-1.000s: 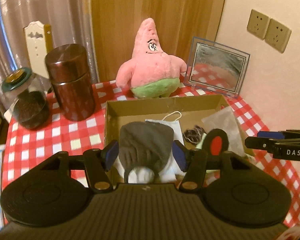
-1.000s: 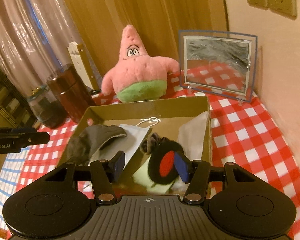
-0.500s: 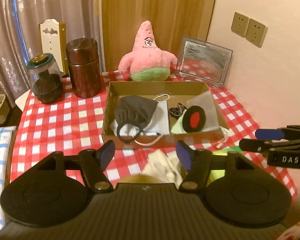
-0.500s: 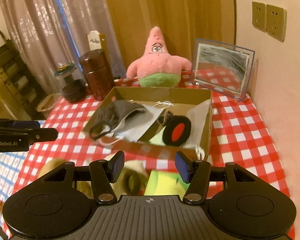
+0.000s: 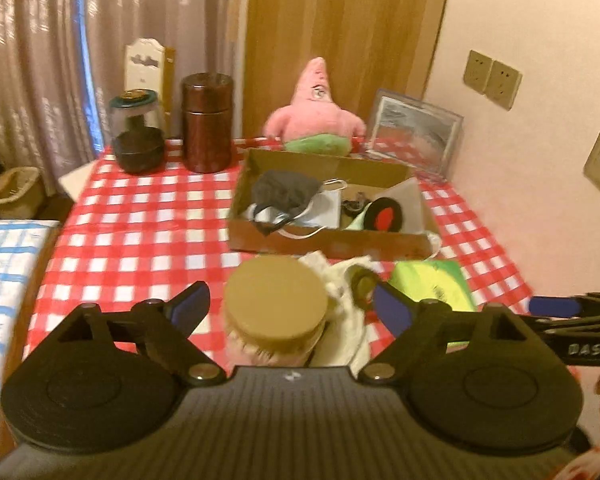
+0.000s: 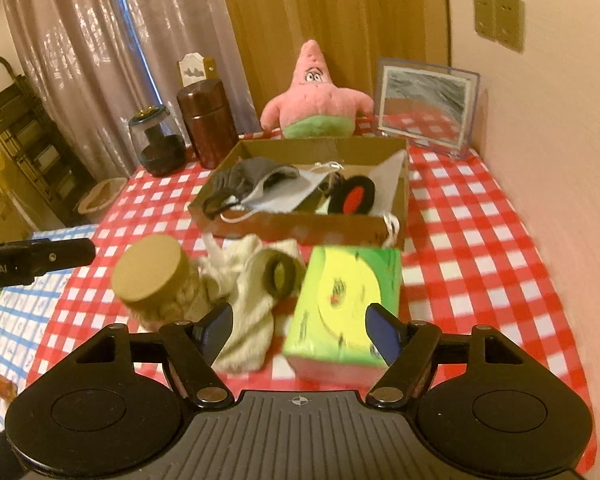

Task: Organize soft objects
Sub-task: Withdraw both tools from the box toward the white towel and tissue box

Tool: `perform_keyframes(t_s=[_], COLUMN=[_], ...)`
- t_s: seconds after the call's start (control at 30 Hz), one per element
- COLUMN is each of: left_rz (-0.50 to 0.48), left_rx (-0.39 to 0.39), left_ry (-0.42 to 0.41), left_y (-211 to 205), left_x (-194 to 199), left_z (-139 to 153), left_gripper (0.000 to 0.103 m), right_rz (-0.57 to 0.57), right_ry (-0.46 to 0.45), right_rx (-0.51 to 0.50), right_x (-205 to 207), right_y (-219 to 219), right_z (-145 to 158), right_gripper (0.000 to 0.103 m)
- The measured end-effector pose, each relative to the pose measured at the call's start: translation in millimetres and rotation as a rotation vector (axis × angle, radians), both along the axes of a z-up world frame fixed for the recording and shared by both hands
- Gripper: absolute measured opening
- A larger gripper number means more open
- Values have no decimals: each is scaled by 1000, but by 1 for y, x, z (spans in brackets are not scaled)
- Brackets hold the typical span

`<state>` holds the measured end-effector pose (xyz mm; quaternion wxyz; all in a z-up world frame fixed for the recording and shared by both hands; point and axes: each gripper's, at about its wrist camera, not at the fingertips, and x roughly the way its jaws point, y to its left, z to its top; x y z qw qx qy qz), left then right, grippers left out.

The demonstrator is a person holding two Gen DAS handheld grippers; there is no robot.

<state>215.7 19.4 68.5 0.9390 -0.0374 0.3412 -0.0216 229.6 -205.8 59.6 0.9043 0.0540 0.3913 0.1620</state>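
Two matte black handheld grippers: the left gripper (image 5: 288, 308) and right gripper (image 6: 298, 326) each show a ribbed centre housing flanked by round discs, silver pivot screws, and blue pads (image 5: 392, 312) on their fingers. White lettering, "DAS", marks the tool at right of the left view.

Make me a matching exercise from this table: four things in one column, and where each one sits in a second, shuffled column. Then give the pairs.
Things:
1. grey mask
2. pink plush star
3. cream cloth
4. brown canister

Places:
A. behind the cardboard box, against the wooden panel
B. on the tablecloth in front of the box, between cork-lidded jar and green tissue pack
C. inside the box, at its left end
D. left of the box, beside the glass jar

Pairs: 1-C, 2-A, 3-B, 4-D
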Motion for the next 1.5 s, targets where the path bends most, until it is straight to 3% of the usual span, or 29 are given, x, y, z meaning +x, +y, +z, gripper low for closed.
perform_keyframes(t_s=[0.23, 0.43, 0.97, 1.5], left_rz=[21, -2, -37, -63], left_rx=[-15, -25, -47, -52], left_ry=[-4, 45, 96, 79], left_y=[-7, -14, -28, -35], left_x=[-40, -56, -58, -49], left_z=[-14, -28, -43, -47], left_gripper=[87, 87, 87, 87], right_rz=[-36, -46, -29, -30], right_ry=[24, 37, 39, 37], right_rx=[30, 47, 51, 43], right_x=[-37, -51, -57, -48], right_y=[-12, -16, -11, -16], right_z=[-11, -17, -19, -23], right_gripper=[74, 74, 74, 74])
